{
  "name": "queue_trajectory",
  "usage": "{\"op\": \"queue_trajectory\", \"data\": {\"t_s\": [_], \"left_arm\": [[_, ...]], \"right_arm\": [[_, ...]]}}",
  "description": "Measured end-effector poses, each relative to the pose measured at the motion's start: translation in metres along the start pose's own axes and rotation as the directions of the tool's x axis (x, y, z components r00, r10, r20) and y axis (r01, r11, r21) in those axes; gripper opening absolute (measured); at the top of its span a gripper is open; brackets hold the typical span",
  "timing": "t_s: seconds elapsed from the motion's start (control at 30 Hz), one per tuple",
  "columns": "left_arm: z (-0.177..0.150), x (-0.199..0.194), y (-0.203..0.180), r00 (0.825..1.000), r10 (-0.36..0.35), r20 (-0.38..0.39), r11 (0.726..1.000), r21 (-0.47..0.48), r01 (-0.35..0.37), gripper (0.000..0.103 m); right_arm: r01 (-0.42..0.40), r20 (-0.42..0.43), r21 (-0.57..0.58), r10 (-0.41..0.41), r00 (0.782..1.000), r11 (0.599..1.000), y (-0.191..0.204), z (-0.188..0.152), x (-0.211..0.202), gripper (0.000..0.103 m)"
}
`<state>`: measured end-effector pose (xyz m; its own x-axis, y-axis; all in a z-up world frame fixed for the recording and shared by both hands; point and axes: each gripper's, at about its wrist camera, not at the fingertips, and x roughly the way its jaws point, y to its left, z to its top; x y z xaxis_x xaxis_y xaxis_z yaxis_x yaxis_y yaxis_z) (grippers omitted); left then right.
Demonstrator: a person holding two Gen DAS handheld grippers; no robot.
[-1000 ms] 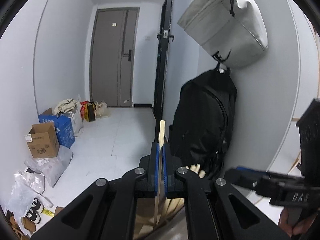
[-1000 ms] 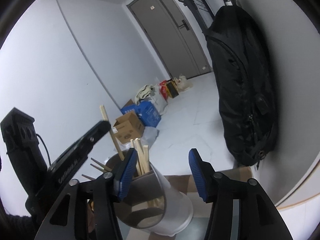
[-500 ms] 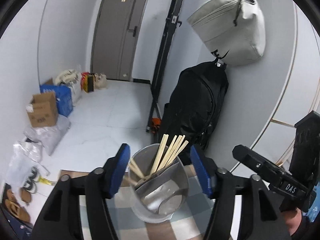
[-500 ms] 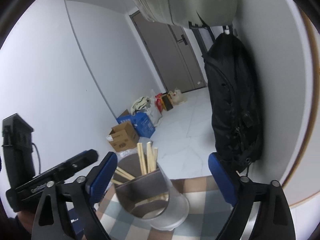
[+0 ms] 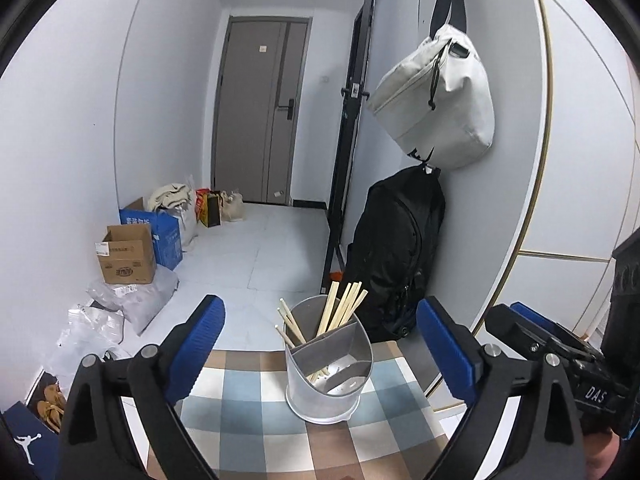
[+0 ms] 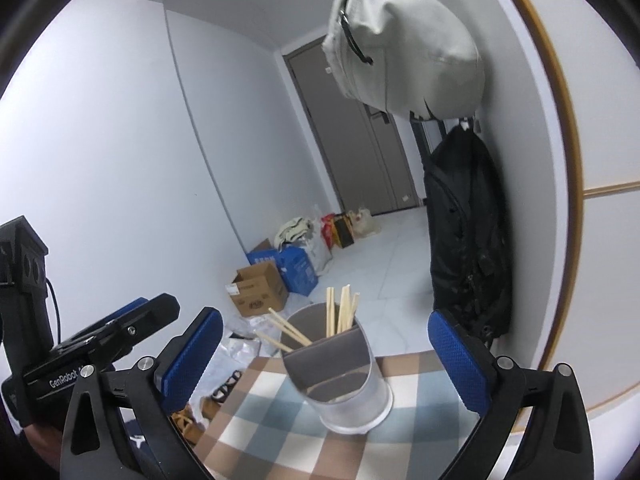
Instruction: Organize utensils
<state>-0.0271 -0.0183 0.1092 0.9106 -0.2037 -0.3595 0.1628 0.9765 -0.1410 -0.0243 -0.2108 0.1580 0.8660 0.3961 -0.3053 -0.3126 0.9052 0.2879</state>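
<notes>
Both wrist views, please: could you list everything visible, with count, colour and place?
holder: one, grey, divided, on the tablecloth
chopsticks: several, pale wood, upright in the holder's rear compartments
tablecloth: one, checked blue, brown and white
backpack: one, black, against the right wall
bag: one, off-white, hanging above the backpack
door: one, grey, far end
boxes: one brown, one blue, left wall
left gripper: blue pads, jaws open, empty
right gripper: blue pads, jaws open, empty
</notes>
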Motion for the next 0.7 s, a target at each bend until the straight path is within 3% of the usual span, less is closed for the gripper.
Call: {"op": "queue_trajectory", "data": {"t_s": [0.17,0.7], "left_arm": [[-0.005,-0.017,0.0,0.999,0.036,0.018,0.999,0.001,-0.037,0.101],[-0.018,-0.041,-0.004,0.997,0.052,0.055,0.998,0.018,-0.053,0.102]], "right_arm": [[0.003,0.013,-0.006,-0.003,1.0,1.0,0.008,-0.007,-0.018,0.103],[0.003,0.041,-0.031,-0.002,0.999,1.0,0.019,-0.023,-0.05,0.103]]}}
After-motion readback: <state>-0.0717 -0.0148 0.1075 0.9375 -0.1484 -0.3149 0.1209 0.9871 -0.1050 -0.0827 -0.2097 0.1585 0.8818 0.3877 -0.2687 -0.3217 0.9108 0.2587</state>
